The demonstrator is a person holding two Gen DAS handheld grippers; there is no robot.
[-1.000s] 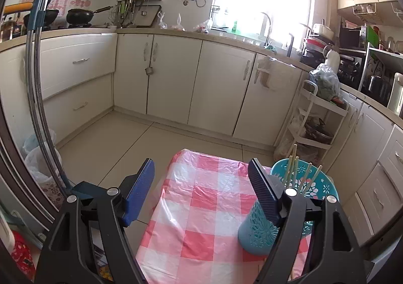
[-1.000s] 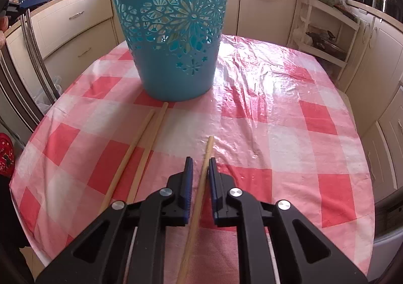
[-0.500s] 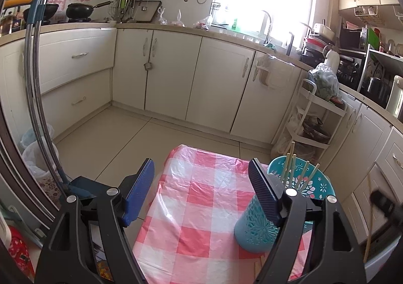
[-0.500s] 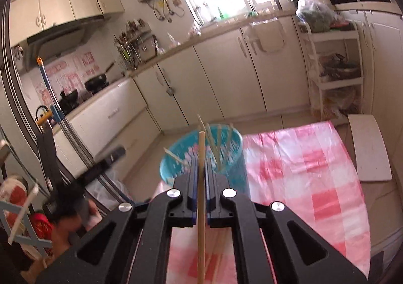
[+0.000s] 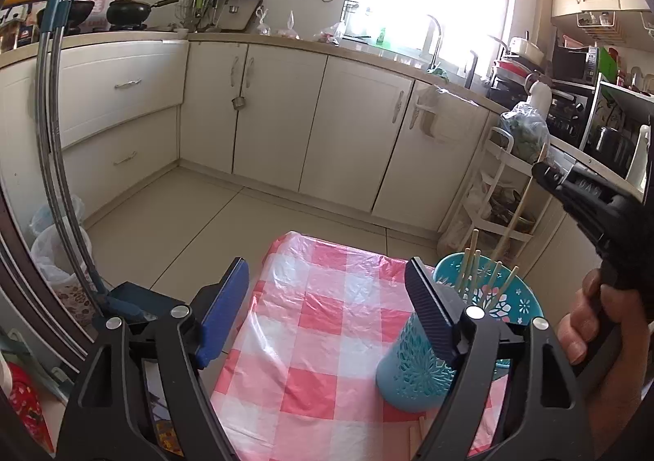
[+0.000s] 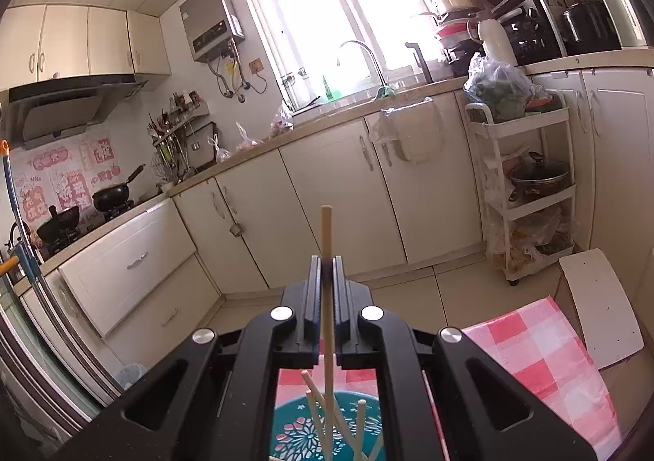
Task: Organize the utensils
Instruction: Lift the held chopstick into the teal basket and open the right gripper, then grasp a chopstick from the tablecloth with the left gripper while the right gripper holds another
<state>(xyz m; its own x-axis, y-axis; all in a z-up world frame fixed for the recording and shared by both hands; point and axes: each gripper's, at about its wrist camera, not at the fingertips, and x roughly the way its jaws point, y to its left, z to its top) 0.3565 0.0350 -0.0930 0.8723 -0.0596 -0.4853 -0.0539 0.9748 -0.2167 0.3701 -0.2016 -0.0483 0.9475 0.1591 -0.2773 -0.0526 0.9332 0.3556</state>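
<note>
right gripper (image 6: 325, 260) clamps chopstick (image 6: 325, 232) above teal holder (image 5: 423, 373) rim.

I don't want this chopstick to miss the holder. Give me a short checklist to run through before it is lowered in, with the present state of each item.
1. Right gripper shut on the chopstick: ok.
2. Chopstick upright: ok.
3. Its lower end over the teal holder mouth: ok, in the right wrist view.
4. Room among the chopsticks already inside: ok, gaps show.
5. Holder standing on the checked tablecloth: ok.
6. Left gripper steadying the holder: not ok; open, one finger beside it.
</note>
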